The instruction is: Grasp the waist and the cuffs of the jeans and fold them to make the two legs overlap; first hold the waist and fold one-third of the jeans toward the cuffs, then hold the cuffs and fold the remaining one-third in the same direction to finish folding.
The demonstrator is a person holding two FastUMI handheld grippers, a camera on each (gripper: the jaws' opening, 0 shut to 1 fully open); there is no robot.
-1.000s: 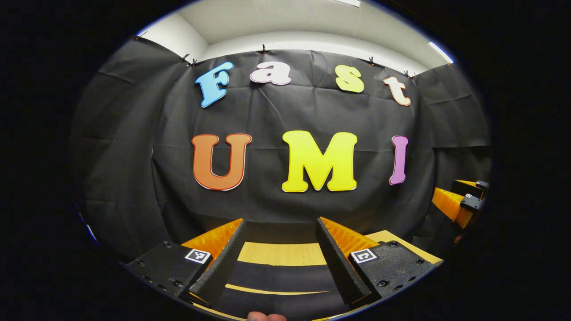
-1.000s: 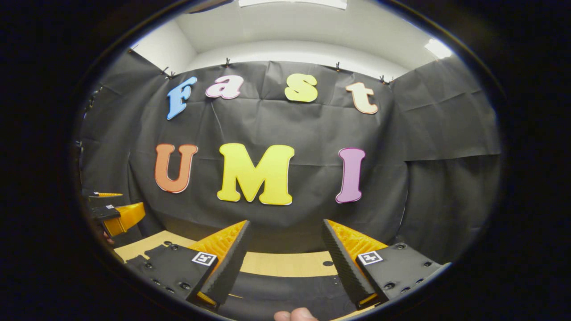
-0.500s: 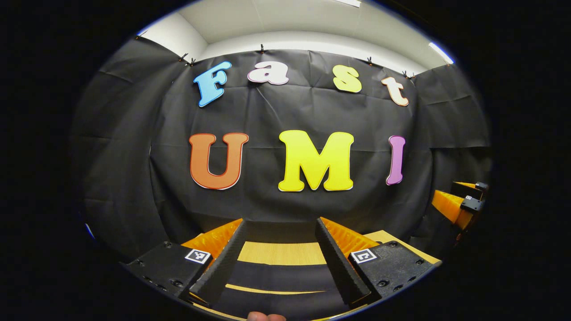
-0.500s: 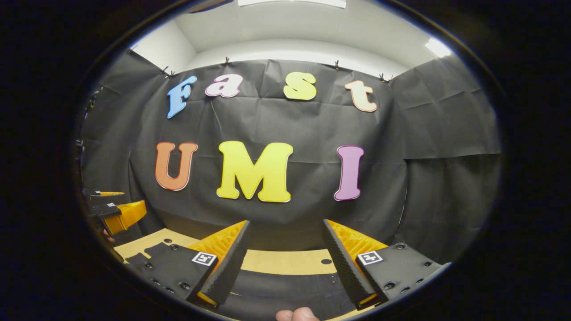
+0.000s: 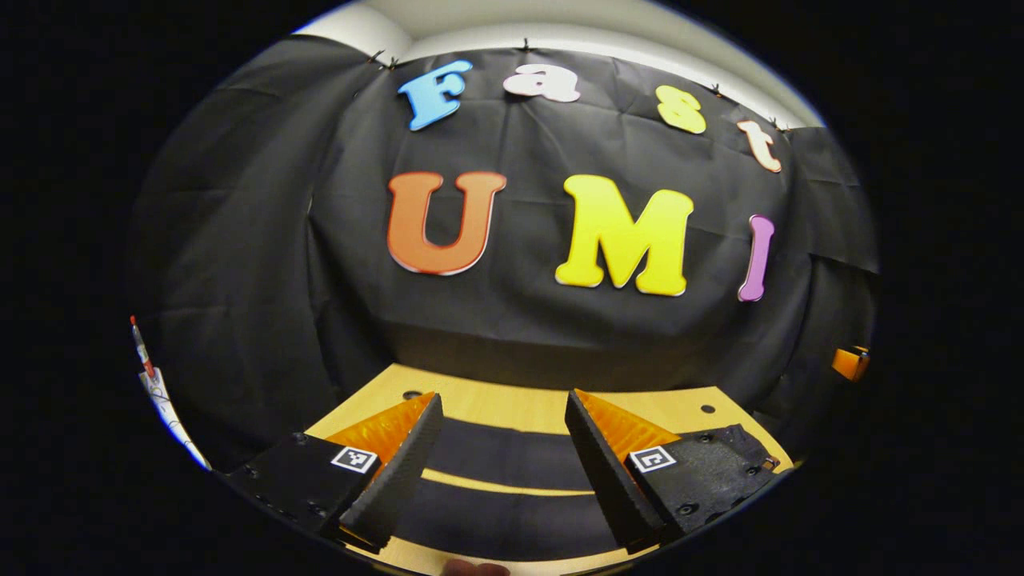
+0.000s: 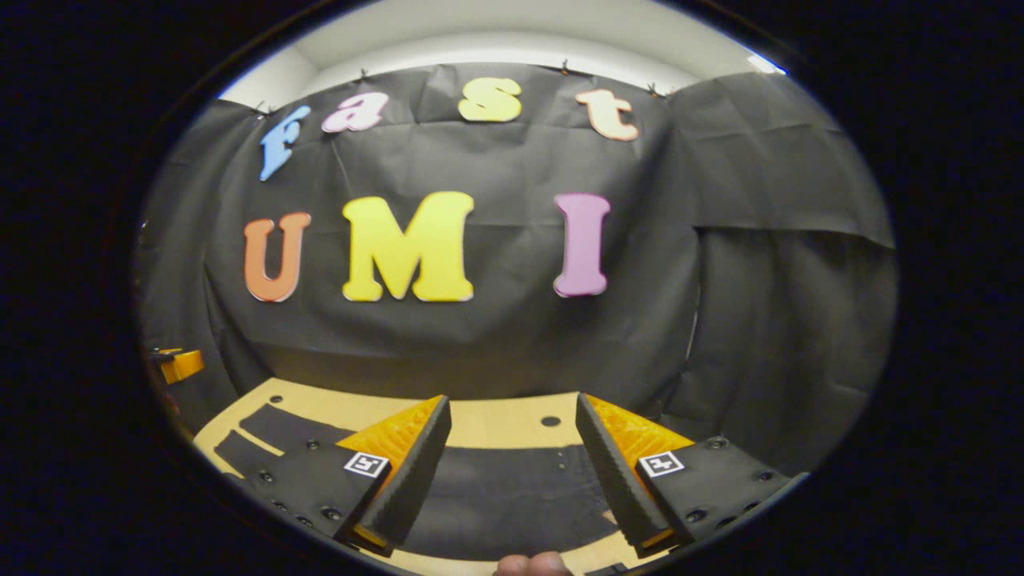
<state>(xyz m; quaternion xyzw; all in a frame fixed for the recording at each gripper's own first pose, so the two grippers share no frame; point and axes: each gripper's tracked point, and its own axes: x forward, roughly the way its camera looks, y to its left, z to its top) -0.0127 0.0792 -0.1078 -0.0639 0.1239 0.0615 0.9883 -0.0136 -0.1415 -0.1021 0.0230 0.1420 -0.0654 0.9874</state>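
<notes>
Dark jeans lie flat on the wooden table, two legs side by side with a thin strip of wood between them. My left gripper hovers over the legs, open, nothing between its fingers. In the right gripper view the wider upper part of the jeans lies beneath my right gripper, which is open and holds nothing. The legs run off to the left there. Each view catches the other gripper small at its edge: the right gripper and the left gripper.
Black cloth walls close in the table at the back and both sides. Small round holes dot the tabletop. A person's fingertip shows at the bottom edge. A white and red object hangs at the far left.
Both views have tipped downward, so more table and jeans show beneath the fingers. Each gripper now sits smaller and nearer the edge of the other's view. Both stay open.
</notes>
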